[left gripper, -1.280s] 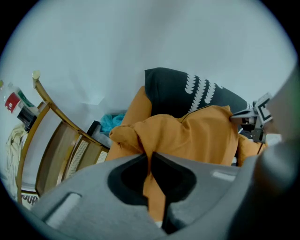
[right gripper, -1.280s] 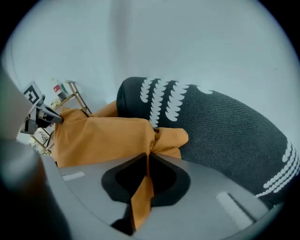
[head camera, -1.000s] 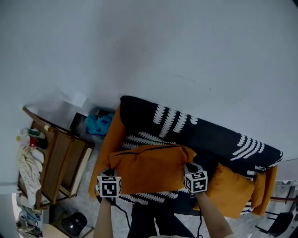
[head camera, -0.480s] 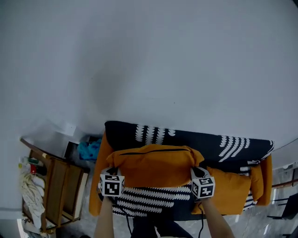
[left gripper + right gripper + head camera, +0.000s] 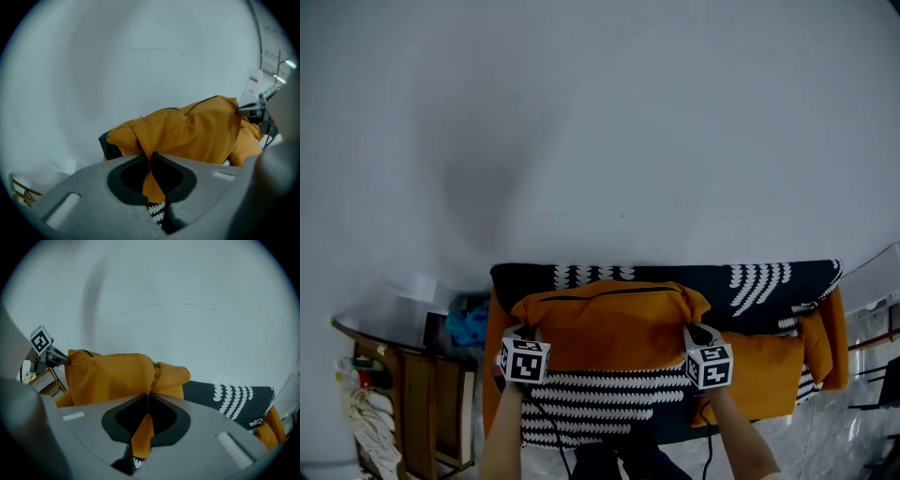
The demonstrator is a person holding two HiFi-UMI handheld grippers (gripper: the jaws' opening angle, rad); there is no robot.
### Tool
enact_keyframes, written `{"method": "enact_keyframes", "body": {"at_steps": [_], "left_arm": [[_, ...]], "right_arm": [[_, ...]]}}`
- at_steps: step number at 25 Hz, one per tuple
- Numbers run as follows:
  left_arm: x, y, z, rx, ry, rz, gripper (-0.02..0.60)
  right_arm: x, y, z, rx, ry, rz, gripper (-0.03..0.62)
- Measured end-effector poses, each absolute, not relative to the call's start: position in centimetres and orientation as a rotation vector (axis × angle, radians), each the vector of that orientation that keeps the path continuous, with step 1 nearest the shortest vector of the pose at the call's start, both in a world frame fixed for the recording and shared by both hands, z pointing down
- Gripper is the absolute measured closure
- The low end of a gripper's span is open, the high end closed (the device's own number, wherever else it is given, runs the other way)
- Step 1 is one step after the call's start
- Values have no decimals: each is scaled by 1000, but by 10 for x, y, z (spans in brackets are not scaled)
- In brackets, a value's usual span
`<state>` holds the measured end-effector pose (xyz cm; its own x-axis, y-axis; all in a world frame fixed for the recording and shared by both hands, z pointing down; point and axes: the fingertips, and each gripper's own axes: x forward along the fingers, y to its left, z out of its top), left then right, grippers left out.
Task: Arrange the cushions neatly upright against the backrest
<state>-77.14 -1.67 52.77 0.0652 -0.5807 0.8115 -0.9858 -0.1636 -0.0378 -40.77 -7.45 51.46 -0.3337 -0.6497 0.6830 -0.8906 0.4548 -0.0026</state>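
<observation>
With my left gripper (image 5: pixel 151 161) and right gripper (image 5: pixel 147 403) each pinched shut on an end fold of the big orange fabric cushion (image 5: pixel 605 326), held level before the dark leaf-patterned backrest (image 5: pixel 750 281), I'd lower both ends together and lean it back.

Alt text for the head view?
The left tongs and right tongs each pinch one end of an orange cushion, held in front of a dark patterned sofa backrest. A second orange cushion sits to its right.
</observation>
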Motion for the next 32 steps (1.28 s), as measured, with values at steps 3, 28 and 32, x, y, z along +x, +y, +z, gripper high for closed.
{"method": "enact_keyframes", "body": {"at_steps": [3, 28, 32], "left_arm": [[-779, -31, 539, 1814, -1547, 1019, 558], [-818, -44, 568, 1718, -1681, 847, 411], [-817, -38, 522, 1748, -1789, 696, 367]], "right_arm": [[-416, -82, 524, 1257, -2085, 496, 563], [-422, -95, 573, 1346, -2027, 639, 291], [-426, -98, 526, 1388, -2097, 507, 270]]}}
